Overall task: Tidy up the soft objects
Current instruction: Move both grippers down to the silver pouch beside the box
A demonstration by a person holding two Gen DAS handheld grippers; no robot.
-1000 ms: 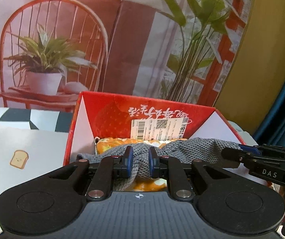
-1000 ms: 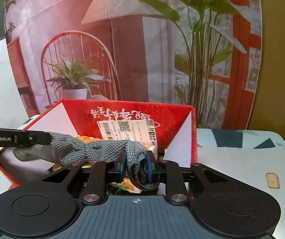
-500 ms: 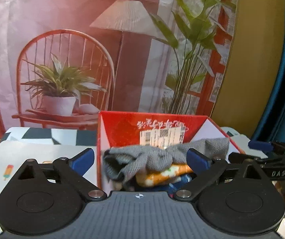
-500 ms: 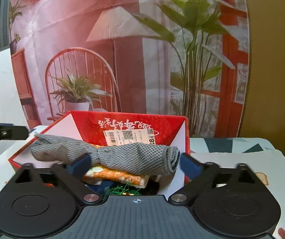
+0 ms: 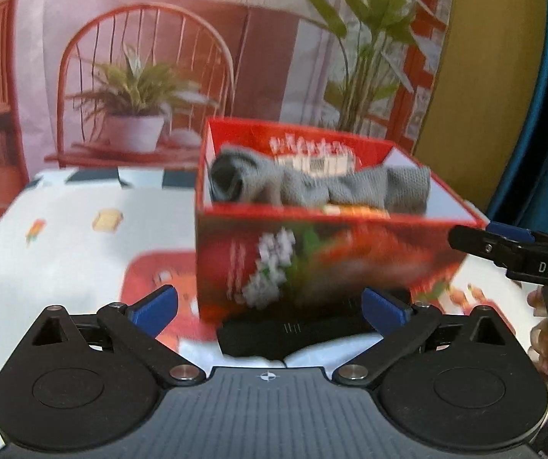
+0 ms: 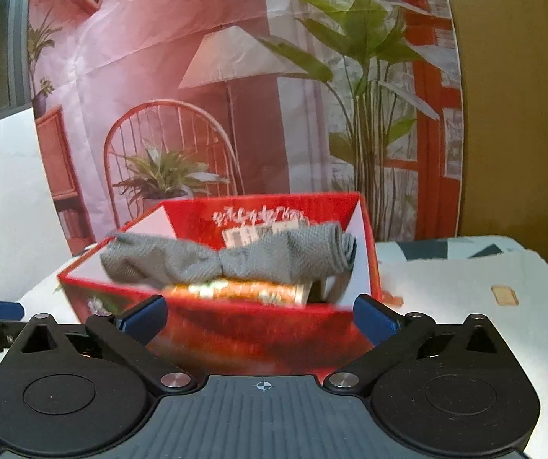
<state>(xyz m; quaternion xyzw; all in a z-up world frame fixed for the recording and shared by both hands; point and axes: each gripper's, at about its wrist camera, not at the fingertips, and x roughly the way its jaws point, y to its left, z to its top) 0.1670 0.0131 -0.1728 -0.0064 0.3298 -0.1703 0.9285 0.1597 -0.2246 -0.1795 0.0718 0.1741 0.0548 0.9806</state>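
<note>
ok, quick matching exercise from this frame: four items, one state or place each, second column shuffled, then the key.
Items
1. grey knitted cloth
2. red box
3. left gripper
4. orange patterned item

States
A. open, empty
B. lying across the top of the box's contents
C. standing on the printed tablecloth
D. under the grey cloth, inside the box

Pairs: 1-B, 2-C, 3-A, 4-D

cloth point(image 6: 228, 258) in box point(image 6: 235, 329), box on table point(image 6: 465, 279)

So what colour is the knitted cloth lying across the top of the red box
Grey, a plain knit cloth; the right wrist view shows it best.
</note>
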